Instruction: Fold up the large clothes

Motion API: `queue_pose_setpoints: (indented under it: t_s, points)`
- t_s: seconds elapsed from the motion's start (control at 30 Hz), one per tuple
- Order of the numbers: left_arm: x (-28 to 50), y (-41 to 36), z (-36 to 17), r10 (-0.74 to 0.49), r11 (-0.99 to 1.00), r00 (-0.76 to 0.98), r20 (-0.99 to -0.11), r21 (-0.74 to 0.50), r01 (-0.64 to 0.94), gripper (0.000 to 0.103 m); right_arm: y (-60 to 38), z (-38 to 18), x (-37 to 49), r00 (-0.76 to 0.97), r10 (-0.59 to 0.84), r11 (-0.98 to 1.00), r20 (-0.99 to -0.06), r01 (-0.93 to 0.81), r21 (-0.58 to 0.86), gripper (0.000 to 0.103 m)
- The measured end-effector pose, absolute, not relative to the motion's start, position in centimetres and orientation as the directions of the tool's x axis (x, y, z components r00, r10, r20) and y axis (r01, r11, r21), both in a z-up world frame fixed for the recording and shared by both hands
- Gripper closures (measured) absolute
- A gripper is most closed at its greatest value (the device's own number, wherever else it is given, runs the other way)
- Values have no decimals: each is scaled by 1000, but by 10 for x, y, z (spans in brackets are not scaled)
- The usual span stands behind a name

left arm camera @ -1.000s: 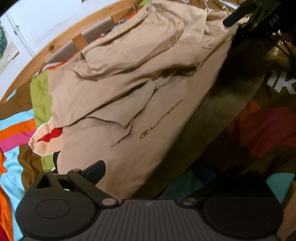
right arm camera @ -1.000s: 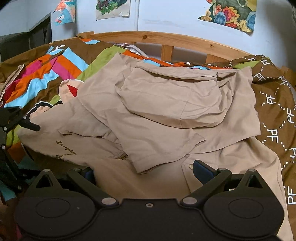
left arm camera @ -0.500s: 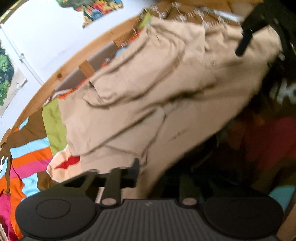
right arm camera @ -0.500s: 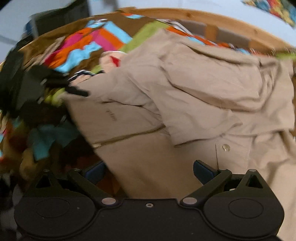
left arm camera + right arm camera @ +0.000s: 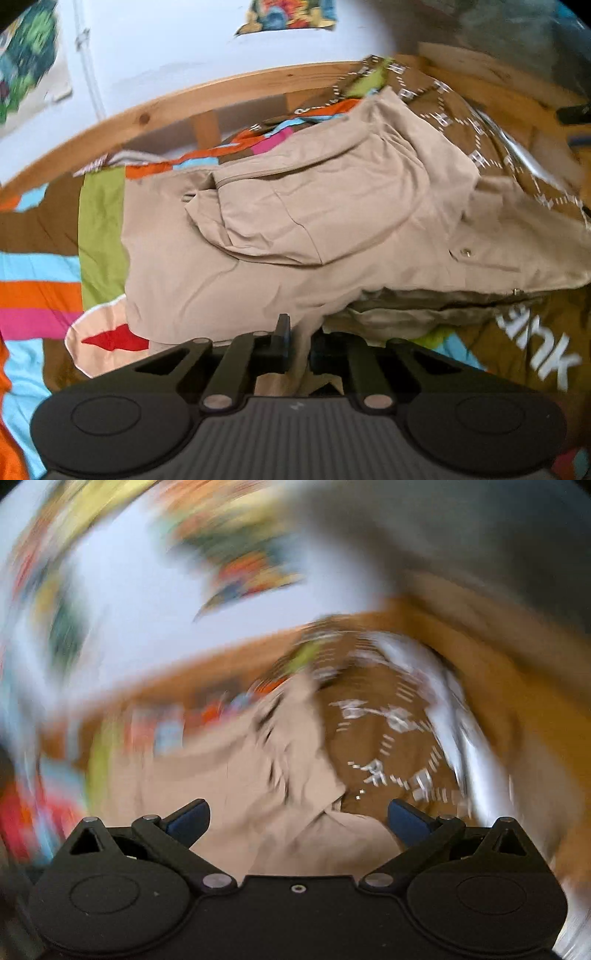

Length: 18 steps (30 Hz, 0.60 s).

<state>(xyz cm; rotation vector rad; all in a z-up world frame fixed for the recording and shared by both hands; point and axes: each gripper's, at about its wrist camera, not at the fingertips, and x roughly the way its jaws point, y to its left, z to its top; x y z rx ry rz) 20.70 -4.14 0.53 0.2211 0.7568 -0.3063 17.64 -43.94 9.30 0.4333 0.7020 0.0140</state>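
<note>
A large beige jacket (image 5: 295,229) lies crumpled on a colourful patterned bedspread (image 5: 40,280), its hood lying on top in the middle. My left gripper (image 5: 299,350) is shut on the jacket's near edge, and a strip of beige cloth runs down between its fingers. In the heavily blurred right wrist view the same beige jacket (image 5: 280,805) spreads below my right gripper (image 5: 297,818). That gripper is open, its blue-tipped fingers (image 5: 188,818) wide apart above the cloth with nothing between them.
A wooden bed frame (image 5: 184,99) curves along the far side under a white wall with pictures. A brown blanket with white lettering (image 5: 461,122) lies at the right of the jacket. The right wrist view shows that brown blanket (image 5: 388,738) too.
My left gripper has shut on the jacket's edge and swung round toward the headboard. The right gripper has stayed open and swings fast to the right, which blurs its view.
</note>
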Motion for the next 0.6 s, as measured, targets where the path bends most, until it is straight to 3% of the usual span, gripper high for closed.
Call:
queue_pose_setpoints:
  t_s: [0.07, 0.13, 0.23, 0.37, 0.47, 0.6]
  points:
    - [210, -40, 7, -195, 938, 687, -700, 73, 340, 93, -466, 88, 166, 800, 165, 803, -577, 231, 549, 1]
    - [212, -40, 7, -194, 938, 690, -697, 75, 340, 93, -459, 95, 164, 788, 101, 893, -607, 197, 404, 1]
    - [217, -39, 7, -194, 942, 685, -702, 63, 331, 93, -419, 97, 160, 723, 74, 995, -687, -6, 101, 2]
    - [230, -33, 7, -203, 957, 672, -712, 0, 290, 94, -363, 78, 142, 625, 56, 923, -779, -330, -199, 7]
    - [237, -31, 9, -200, 964, 672, -713, -20, 266, 94, -332, 65, 125, 616, 109, 838, -780, -479, -262, 13]
    - [238, -32, 12, -199, 964, 677, -709, -17, 266, 94, -297, 38, 118, 554, 152, 771, -818, -584, -253, 34]
